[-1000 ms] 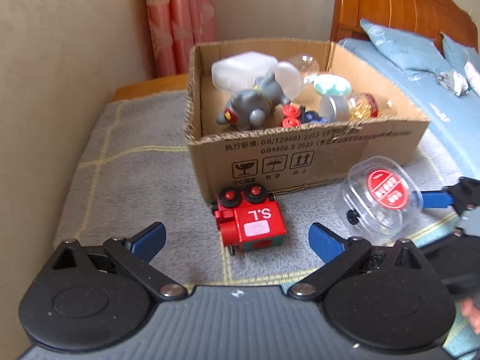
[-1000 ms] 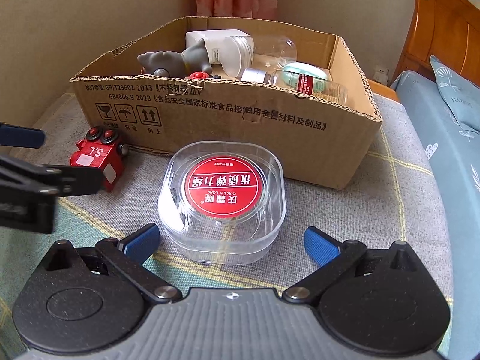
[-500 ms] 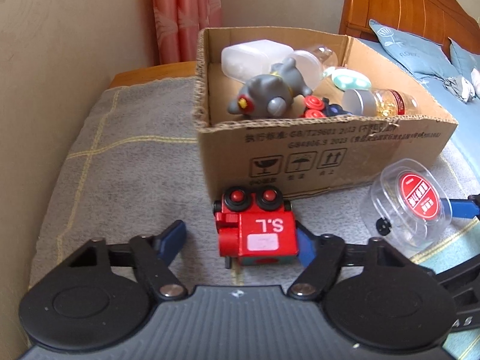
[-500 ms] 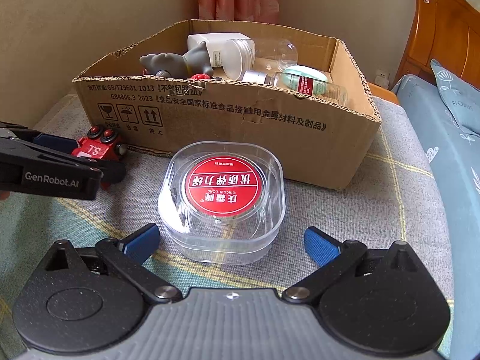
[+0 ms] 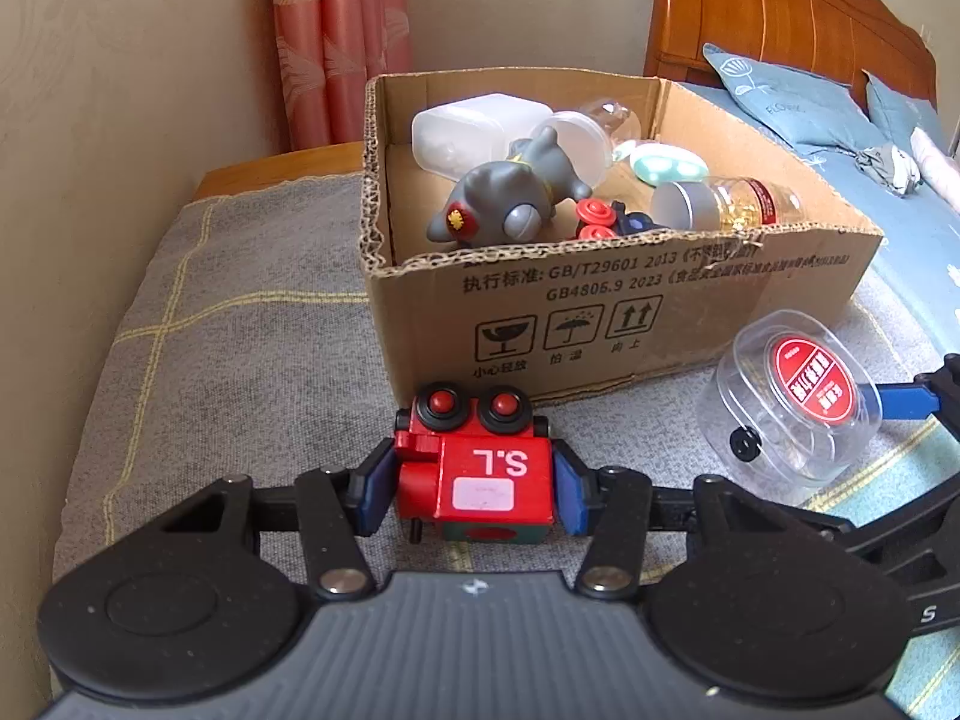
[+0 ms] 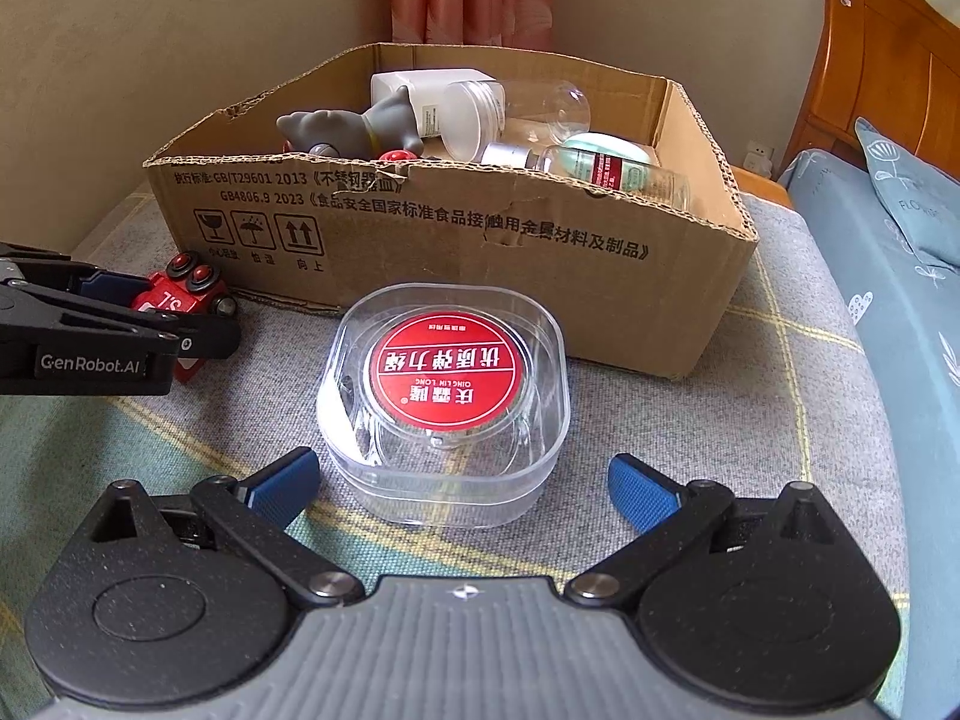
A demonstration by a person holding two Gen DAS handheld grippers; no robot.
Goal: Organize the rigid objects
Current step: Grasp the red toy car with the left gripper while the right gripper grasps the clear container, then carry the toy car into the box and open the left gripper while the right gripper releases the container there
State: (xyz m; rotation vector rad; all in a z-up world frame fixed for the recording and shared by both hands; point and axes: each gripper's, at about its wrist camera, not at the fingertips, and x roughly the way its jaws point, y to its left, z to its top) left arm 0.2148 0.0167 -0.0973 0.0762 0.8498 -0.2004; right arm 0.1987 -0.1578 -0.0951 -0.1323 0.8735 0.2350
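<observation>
A red toy train marked "S.L" lies on the grey blanket in front of the cardboard box. My left gripper is shut on the red toy train, a blue pad against each side; it also shows in the right wrist view. A clear plastic case with a red round label lies on the blanket in front of the box. My right gripper is open, its blue pads at either side of the case's near end, not touching it. The box holds a grey toy figure, jars and bottles.
The grey checked blanket covers a bench beside a bed with blue bedding and a wooden headboard. A wall and pink curtain stand behind the box. The right gripper's blue finger reaches in by the clear case.
My left gripper has moved forward around the red toy train and closed on its sides. The right gripper and the clear case have stayed in place.
</observation>
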